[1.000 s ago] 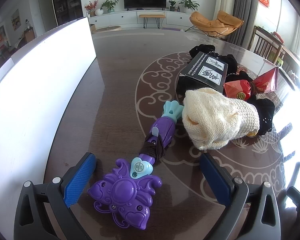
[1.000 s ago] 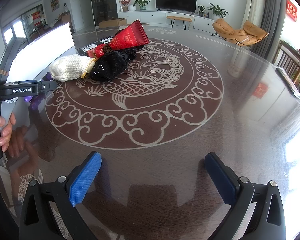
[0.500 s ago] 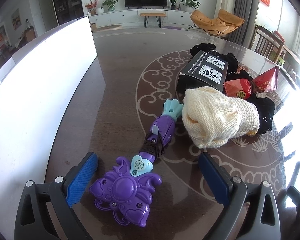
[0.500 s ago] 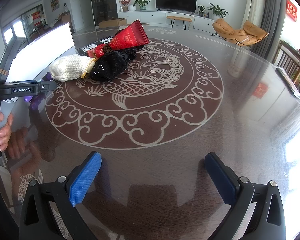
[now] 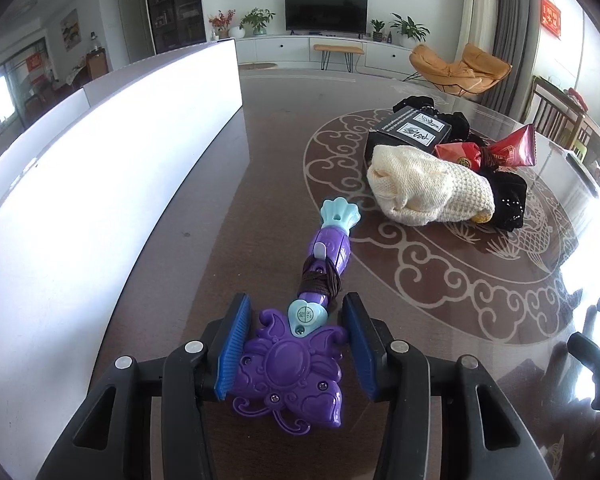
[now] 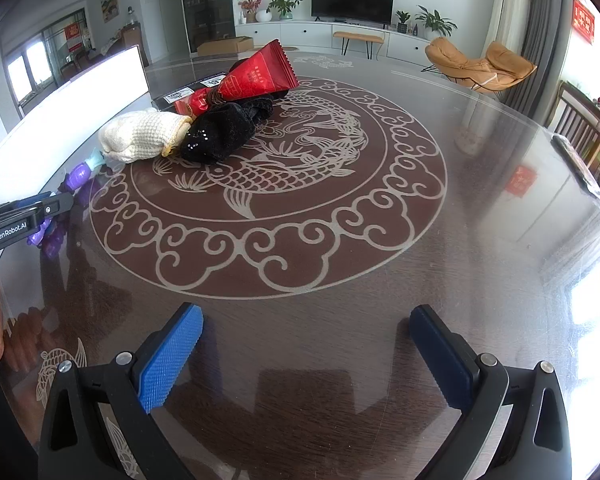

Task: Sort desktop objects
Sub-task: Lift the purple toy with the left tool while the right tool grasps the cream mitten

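Observation:
A purple toy wand (image 5: 300,336) with a teal tip lies on the dark table; a brown hair tie is wound round its shaft. My left gripper (image 5: 296,344) has closed on the wand's ornate head, both blue pads against its sides. The wand also shows in the right wrist view (image 6: 76,178). Beyond lies a pile: a cream knitted pouch (image 5: 428,192), a black box (image 5: 412,130), a red snack packet (image 5: 488,154) and black cloth (image 5: 508,198). My right gripper (image 6: 304,356) is open and empty above bare table, far from the pile (image 6: 220,124).
A long white box wall (image 5: 100,168) runs along the left of the wand. The round table has a fish and cloud pattern (image 6: 268,184) in its middle. A chair (image 6: 588,136) stands at the table's right edge.
My left gripper has moved forward over the wand's head and its jaws have closed on it from wide open. The right gripper has not moved.

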